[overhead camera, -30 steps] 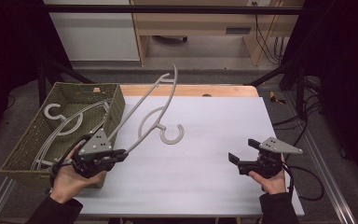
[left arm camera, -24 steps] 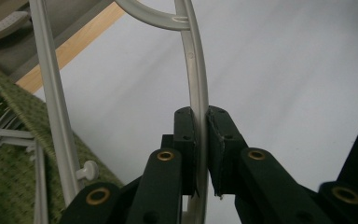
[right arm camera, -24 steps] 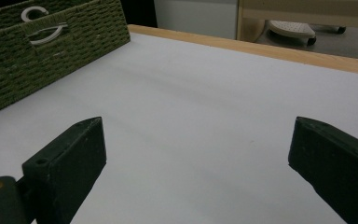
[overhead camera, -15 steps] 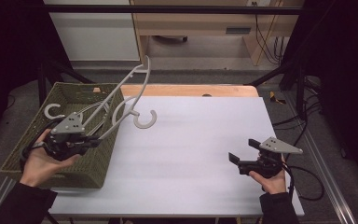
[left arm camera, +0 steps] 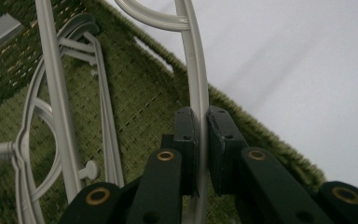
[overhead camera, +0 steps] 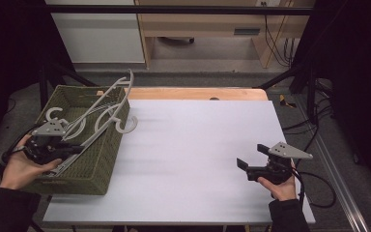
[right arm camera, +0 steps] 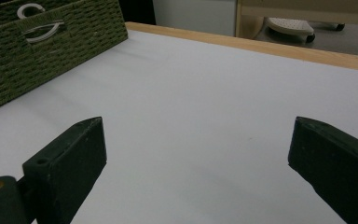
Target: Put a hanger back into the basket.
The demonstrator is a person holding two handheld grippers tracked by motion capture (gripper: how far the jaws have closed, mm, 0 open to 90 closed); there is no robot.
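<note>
My left gripper is over the green woven basket at the table's left, shut on one arm of a grey plastic hanger. That hanger slants up and away over the basket's right rim, and its hook hangs just outside the rim. In the left gripper view, the left gripper has both jaws pressed on the hanger's thin bar. Several other grey hangers lie inside the basket. My right gripper rests near the table's front right, open and holding nothing.
The white tabletop stretches between the basket and my right hand. A wooden strip runs along its far edge. In the right gripper view, the right gripper faces bare table, with the basket at upper left.
My left gripper carried the hanger leftward from the table's middle to over the basket, and the hanger now sits lower. The right gripper stayed put.
</note>
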